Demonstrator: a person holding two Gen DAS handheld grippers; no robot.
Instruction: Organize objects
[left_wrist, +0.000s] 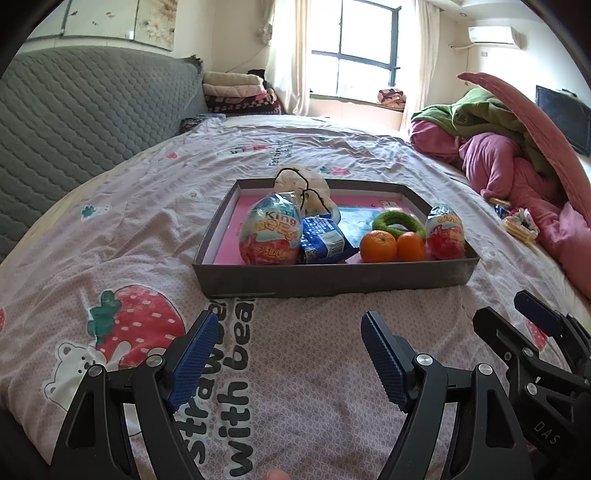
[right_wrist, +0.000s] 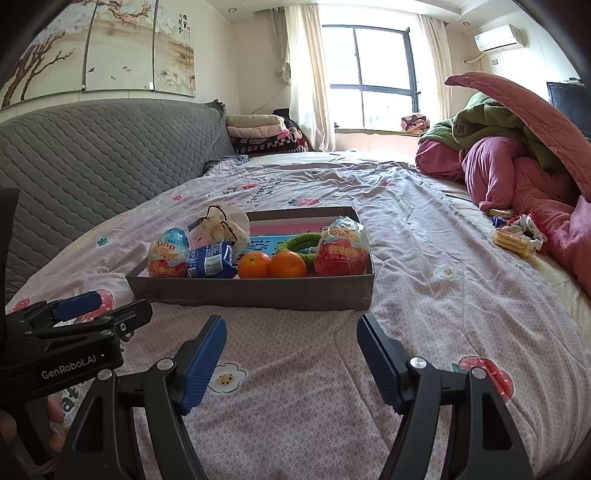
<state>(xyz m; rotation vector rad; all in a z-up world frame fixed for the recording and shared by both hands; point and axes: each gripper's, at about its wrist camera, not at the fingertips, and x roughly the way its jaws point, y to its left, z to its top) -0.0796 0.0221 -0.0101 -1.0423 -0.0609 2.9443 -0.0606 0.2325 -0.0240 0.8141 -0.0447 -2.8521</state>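
Note:
A grey shallow box (left_wrist: 332, 277) (right_wrist: 255, 291) sits on the bed ahead of both grippers. Inside it are two wrapped toy eggs (left_wrist: 271, 232) (left_wrist: 445, 232), a blue snack packet (left_wrist: 323, 240), two oranges (left_wrist: 378, 246) (left_wrist: 410, 246), a green ring (left_wrist: 397, 221) and a small beige plush (left_wrist: 306, 186). In the right wrist view the eggs (right_wrist: 168, 253) (right_wrist: 343, 247), the packet (right_wrist: 210, 262) and the oranges (right_wrist: 253, 264) (right_wrist: 288, 264) show too. My left gripper (left_wrist: 290, 354) is open and empty, short of the box. My right gripper (right_wrist: 291, 360) is open and empty, also short of it.
The pink strawberry-print bedspread (left_wrist: 147, 229) covers the bed. A grey quilted headboard (left_wrist: 74, 110) lies left. A heap of pink and green clothes (left_wrist: 517, 155) lies right, with snack packets (right_wrist: 515, 232) beside it. Folded blankets (right_wrist: 258, 136) are stacked at the far end.

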